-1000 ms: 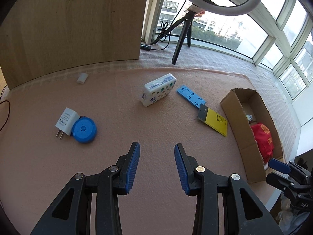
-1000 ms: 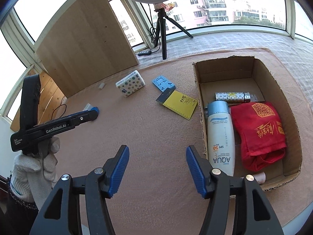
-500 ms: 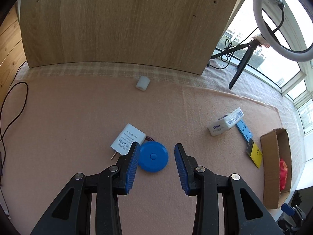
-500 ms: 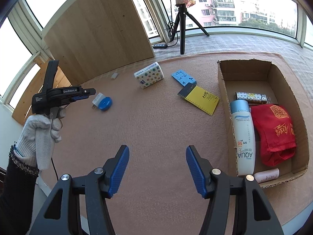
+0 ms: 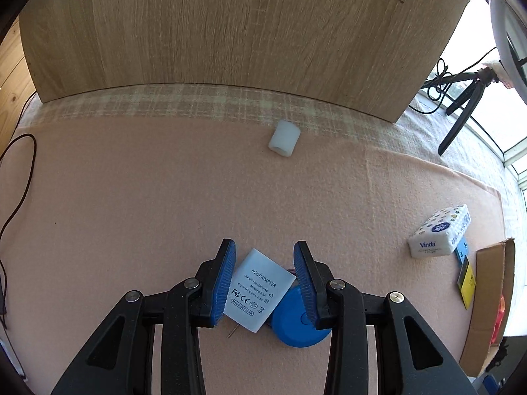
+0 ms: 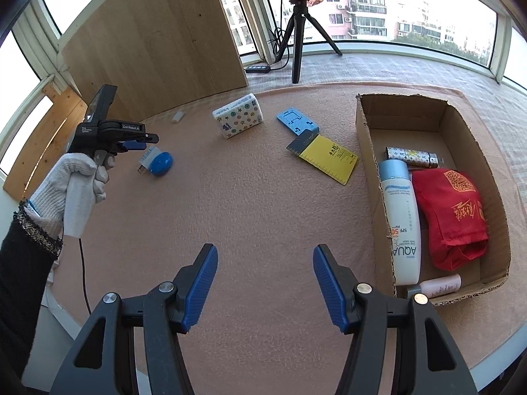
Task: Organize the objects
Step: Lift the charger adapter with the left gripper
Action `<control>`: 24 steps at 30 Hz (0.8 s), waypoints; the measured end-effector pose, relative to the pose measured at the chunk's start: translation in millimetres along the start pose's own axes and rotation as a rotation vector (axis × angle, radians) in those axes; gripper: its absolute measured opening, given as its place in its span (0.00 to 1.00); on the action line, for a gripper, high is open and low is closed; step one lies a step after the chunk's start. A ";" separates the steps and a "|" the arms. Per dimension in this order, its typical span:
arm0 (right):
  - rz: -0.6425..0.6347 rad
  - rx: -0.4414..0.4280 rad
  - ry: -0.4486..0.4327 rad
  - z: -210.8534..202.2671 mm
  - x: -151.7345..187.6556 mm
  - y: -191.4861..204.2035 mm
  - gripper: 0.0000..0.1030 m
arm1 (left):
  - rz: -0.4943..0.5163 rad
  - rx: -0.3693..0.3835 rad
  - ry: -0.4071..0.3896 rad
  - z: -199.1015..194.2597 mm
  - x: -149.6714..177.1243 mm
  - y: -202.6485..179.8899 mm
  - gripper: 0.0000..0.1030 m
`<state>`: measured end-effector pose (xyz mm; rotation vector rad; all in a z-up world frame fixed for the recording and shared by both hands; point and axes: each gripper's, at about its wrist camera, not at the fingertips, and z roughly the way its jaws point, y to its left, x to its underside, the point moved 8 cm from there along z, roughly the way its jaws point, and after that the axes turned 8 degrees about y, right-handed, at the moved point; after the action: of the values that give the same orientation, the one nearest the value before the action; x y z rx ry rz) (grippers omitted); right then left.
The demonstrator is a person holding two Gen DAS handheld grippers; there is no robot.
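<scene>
Left wrist cam low, close over pink mat (image 5: 164, 197), facing wood panel (image 5: 230, 33); white adapter (image 5: 258, 291) and blue disc (image 5: 293, 326) fill foreground btwn its fingers. Right wrist cam higher, further back, facing windows, w/ cardboard box (image 6: 365, 151) at right. Shared: adapter (image 6: 146, 159), disc (image 6: 161, 163), tissue pack (image 5: 439, 232) (image 6: 238, 120), panel (image 6: 158, 49), box edge (image 5: 490, 299).
</scene>
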<state>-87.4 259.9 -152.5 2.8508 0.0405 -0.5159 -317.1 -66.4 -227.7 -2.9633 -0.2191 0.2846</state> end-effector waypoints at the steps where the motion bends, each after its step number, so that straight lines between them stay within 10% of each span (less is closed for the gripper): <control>1: -0.002 0.010 -0.001 0.4 -0.5 -0.2 0.55 | 0.000 -0.005 0.006 3.3 -0.3 0.7 0.38; 24: -0.038 0.007 0.022 18.3 -9.1 14.0 0.55 | 0.135 0.058 0.051 15.9 57.9 -48.2 0.38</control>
<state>-101.2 242.0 -162.7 2.8674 0.0965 -0.4935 -270.3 -7.9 -245.2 -2.9282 -0.0039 0.2278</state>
